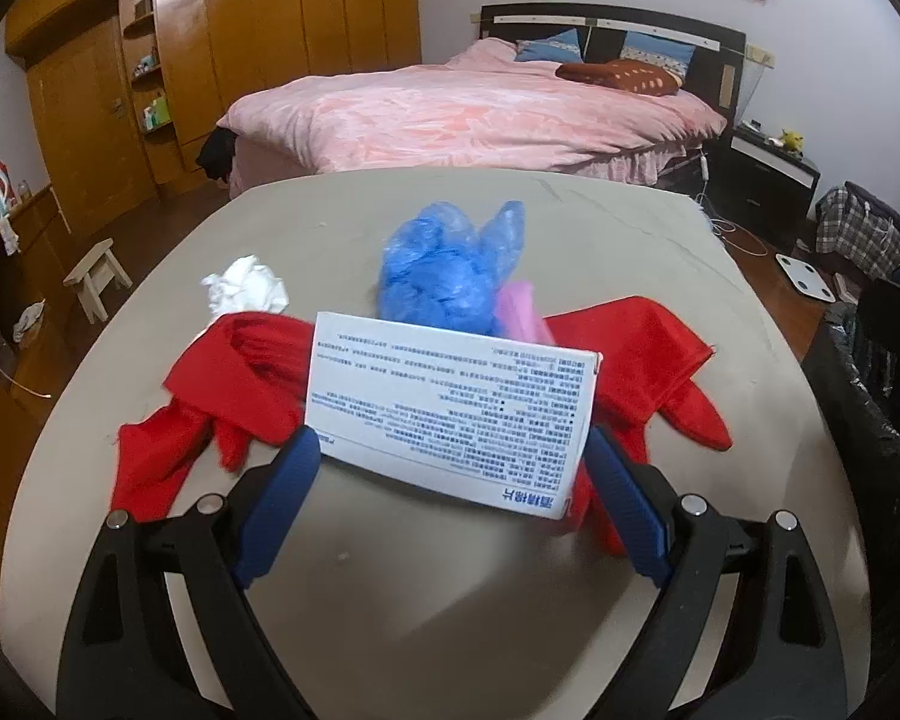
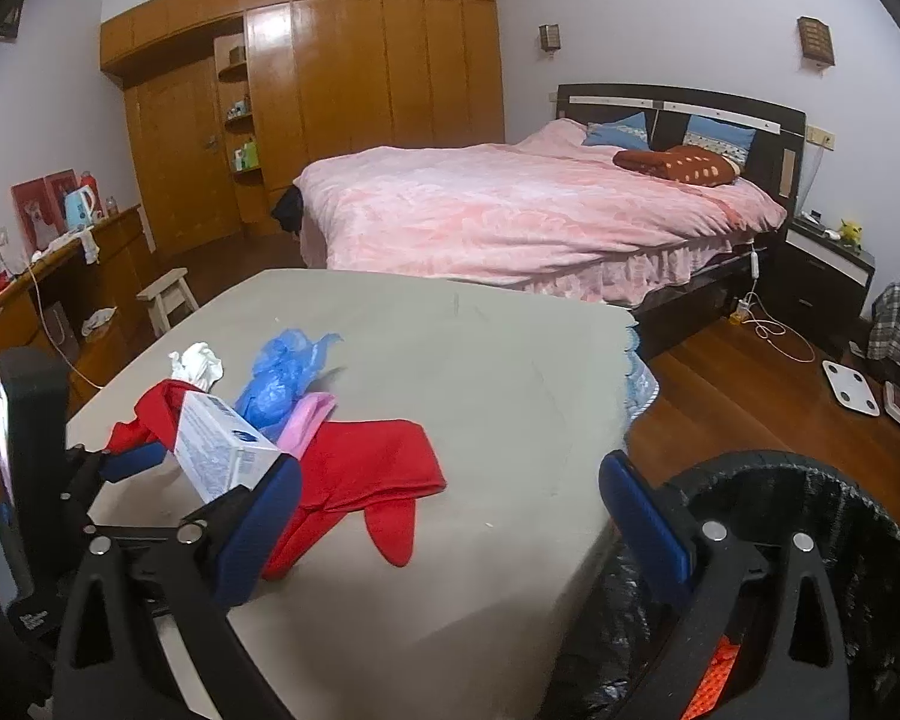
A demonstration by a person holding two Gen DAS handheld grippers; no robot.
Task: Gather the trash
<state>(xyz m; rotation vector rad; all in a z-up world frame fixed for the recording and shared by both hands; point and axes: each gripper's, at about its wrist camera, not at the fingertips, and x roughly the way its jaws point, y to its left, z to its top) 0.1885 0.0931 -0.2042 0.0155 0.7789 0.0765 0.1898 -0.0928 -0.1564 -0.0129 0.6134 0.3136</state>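
My left gripper point(image 1: 453, 456) is shut on a white printed carton box point(image 1: 450, 408), held tilted just above the grey table point(image 1: 450, 588); the box also shows in the right wrist view point(image 2: 222, 450). Behind it lie a crumpled blue plastic bag point(image 1: 450, 264), a pink wrapper point(image 1: 522, 309), a crumpled white tissue point(image 1: 246, 291) and red cloth point(image 1: 648, 372). My right gripper point(image 2: 450, 492) is open and empty over the table's right edge, beside a black-lined trash bin point(image 2: 810, 516).
A pink-covered bed point(image 2: 540, 210) stands beyond the table, with a wooden wardrobe point(image 2: 330, 90) at the left. A small white stool point(image 2: 168, 300) and a white scale point(image 2: 852, 387) are on the wooden floor. The bin point(image 1: 870, 390) sits right of the table.
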